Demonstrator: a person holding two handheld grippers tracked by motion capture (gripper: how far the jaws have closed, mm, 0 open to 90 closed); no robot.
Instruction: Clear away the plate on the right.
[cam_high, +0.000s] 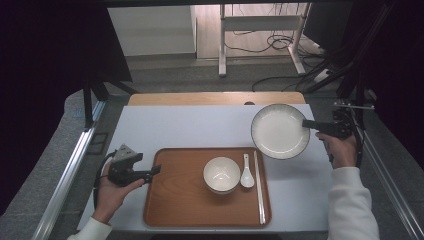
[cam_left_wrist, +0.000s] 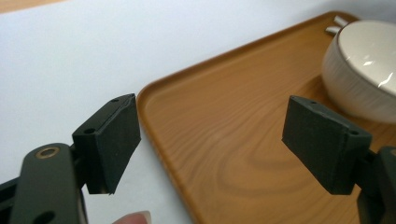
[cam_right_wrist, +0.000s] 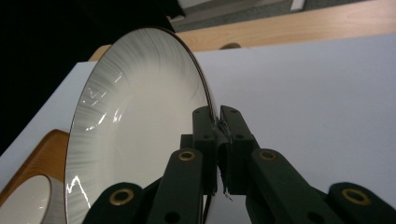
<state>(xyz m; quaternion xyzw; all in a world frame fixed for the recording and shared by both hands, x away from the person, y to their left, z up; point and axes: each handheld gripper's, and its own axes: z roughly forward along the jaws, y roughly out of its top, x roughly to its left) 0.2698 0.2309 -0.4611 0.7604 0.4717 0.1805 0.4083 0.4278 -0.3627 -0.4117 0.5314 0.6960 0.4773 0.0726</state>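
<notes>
A white plate with a dark rim is held by its right edge in the right gripper, whose fingers are pinched tight on the rim, as is seen plainly in the right gripper view, where the plate stands nearly on edge. In the high view the plate is seen beyond the far right corner of a wooden tray, overlapping that corner, above the white counter; whether it is clear of the surface cannot be told. On the tray a white bowl is set, with a white spoon just beside it and a pair of chopsticks laid along the right rim. The left gripper is held at the tray's left edge, its fingers spread wide with nothing between them.
</notes>
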